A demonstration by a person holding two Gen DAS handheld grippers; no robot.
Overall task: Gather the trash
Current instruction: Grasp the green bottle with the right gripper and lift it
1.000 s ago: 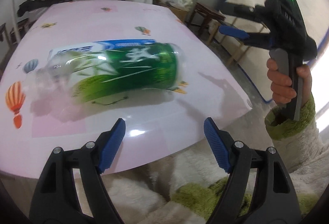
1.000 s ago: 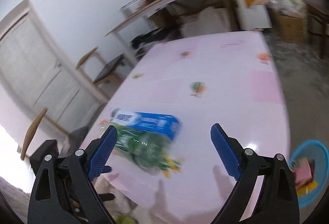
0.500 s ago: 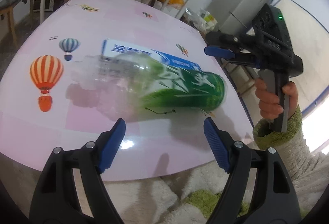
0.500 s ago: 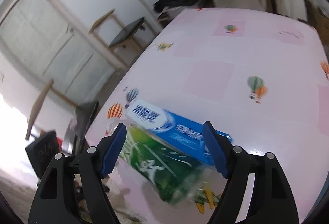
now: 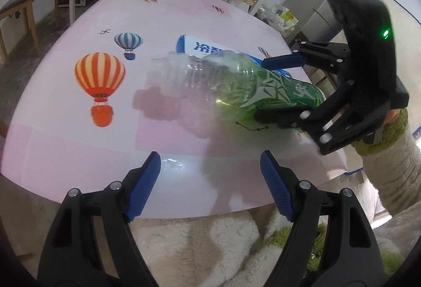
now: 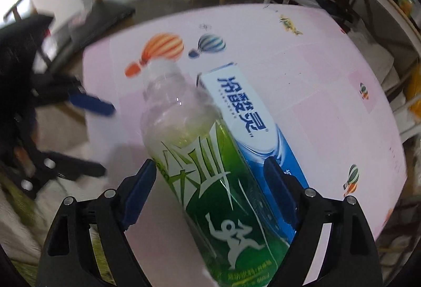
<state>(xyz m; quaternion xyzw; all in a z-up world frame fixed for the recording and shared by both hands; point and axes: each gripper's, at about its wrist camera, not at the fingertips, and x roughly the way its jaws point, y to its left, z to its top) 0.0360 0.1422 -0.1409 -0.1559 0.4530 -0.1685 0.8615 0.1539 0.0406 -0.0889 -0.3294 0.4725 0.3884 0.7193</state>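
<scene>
- Bottle [image 6: 208, 168] lies on its side on my pink table [image 5: 79, 139], touching a blue box [image 6: 252, 134].
- Right gripper [image 6: 210, 189] straddles the bottle, jaws opening, pads not pressing.
- Left gripper [image 5: 210, 181] hangs wide, holding nothing.

Bottles I count: one, plastic bottle [image 6: 210, 168]
Boxes I count: one, blue box [image 6: 252, 129]
Grippers I hold: two, left gripper [image 5: 210, 176], right gripper [image 6: 210, 187]
</scene>
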